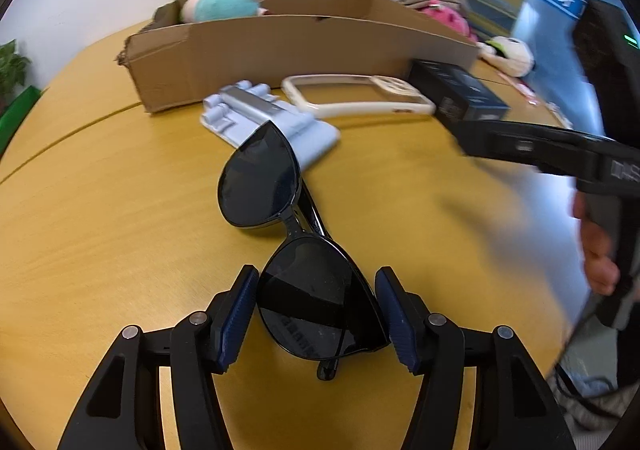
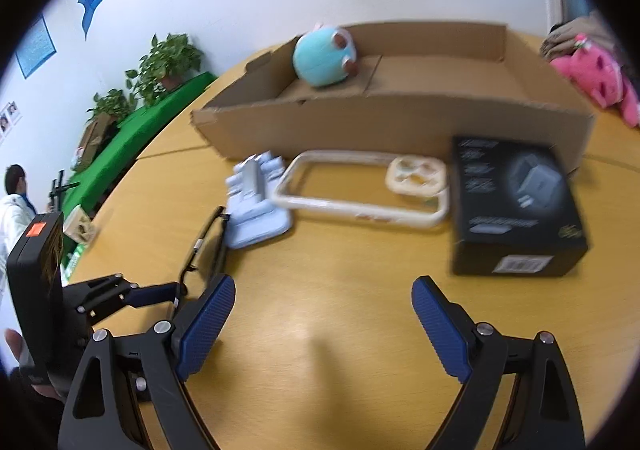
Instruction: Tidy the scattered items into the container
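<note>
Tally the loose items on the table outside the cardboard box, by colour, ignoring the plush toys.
Black: 2 - sunglasses, black box
Light blue: 1 - plastic holder
Cream: 1 - phone case
Total: 4, all lying outside the cardboard box.

Your right tool hangs wide open over bare yellow worktop, holding nothing. Ahead lie a black box, a cream phone case and a pale blue holder, before the cardboard box with a teal plush.
</note>
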